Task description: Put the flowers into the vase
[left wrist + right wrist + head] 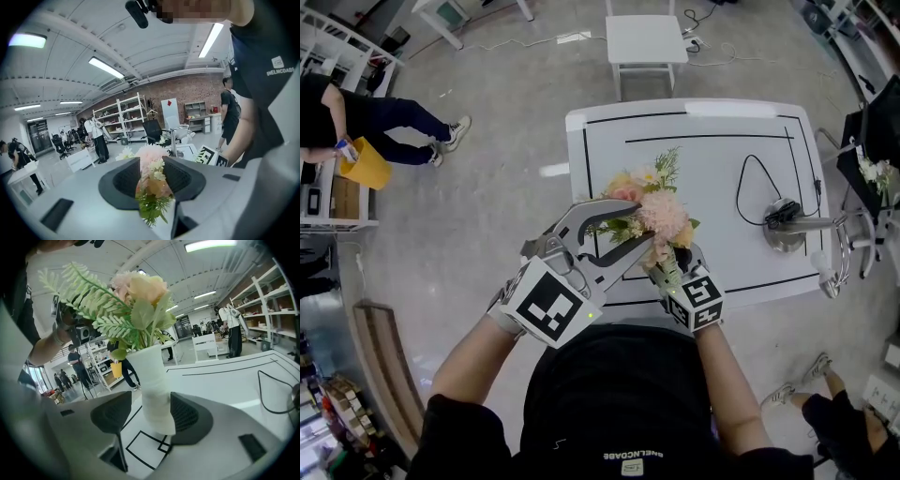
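A: Where is the vase?
B: Lifted above the near edge of the worktop. The right gripper has its jaws closed on the vase's lower half.
A: And the flowers?
B: Standing in the vase. The left gripper reaches in at them, jaws narrow, with blooms filling the gap and touching both jaws.
A: Beyond the vase?
B: A black cable loops on the worktop to its right. Farther off stands a white stool.

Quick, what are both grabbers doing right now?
Left gripper: closed on the flowers.
Right gripper: closed on the white vase, which has the flowers in it.
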The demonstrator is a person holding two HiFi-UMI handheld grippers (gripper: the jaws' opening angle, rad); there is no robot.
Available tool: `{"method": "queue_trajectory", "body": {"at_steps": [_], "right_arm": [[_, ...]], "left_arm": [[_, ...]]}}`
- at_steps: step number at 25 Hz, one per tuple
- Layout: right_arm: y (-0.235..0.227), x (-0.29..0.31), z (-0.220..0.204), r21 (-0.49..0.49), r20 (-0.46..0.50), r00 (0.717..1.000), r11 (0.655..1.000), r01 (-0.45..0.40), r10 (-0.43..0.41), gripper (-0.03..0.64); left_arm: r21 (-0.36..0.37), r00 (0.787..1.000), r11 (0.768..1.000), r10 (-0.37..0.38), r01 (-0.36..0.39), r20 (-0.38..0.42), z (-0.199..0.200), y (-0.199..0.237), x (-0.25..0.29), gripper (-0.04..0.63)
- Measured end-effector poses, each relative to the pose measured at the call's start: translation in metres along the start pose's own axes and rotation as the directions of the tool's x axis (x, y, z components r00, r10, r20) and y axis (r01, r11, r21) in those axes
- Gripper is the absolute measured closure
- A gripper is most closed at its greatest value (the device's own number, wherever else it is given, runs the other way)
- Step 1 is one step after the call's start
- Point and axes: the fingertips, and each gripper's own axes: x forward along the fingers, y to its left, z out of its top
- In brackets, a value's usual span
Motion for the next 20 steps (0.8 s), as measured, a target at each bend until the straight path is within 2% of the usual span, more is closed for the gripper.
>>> {"method": "queue_trajectory", "body": {"at_steps": [3,10,20], "right_arm": [[0.0,0.0,-0.001,0.0,-0.001,1.0,1.0,0.001,-0.001,0.368],[0.001,-0.001,-0.004,0.005,-0.004,1.0,1.0,0.009,-0.009,0.368],[0.001,-0.008,-0.005,0.014,-0.006,1.0,1.0,0.022,-0.022,0.368]], "left_arm": [[-0.03,0.999,0.999,0.015,-0.014,0.051,0.007,0.002,-0.002,0.458],[-0.086,0.994,0.996,0.028,-0.019,0.108,0.017,0.003,-0.007,0.4],[-0.068,0.988,0.997,0.052,-0.043,0.143,0.031,-0.004,-0.016,0.371]]}}
